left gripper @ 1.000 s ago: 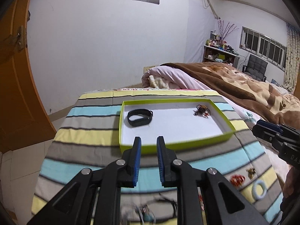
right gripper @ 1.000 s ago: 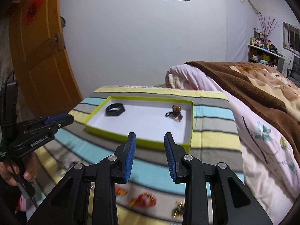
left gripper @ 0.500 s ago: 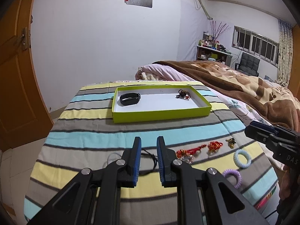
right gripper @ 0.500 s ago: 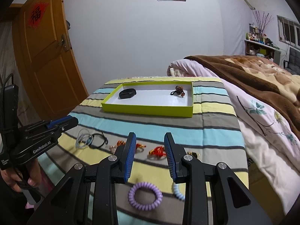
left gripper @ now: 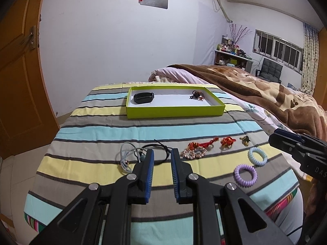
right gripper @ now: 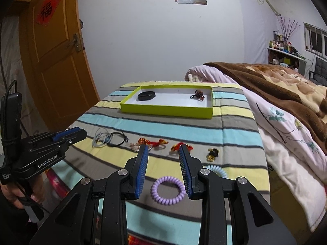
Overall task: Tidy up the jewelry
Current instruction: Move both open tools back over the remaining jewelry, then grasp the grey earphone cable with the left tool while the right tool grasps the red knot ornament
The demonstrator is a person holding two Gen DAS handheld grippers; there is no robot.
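Observation:
A lime-green tray sits far back on the striped cover, holding a black band and a dark beaded piece. A row of jewelry lies nearer: grey and black cords, a red knot charm, a gold charm, a blue coil ring and a purple coil ring. My left gripper hangs open above the cords, holding nothing. My right gripper is open and empty above the purple ring.
A brown blanket and a pink floral quilt are heaped on the bed to the right. An orange door stands at left. The striped cover drops off at its near and left edges.
Both grippers have pulled back from the tray toward the near edge of the cover. The tray now looks small and far, and the row of loose jewelry has come into view.

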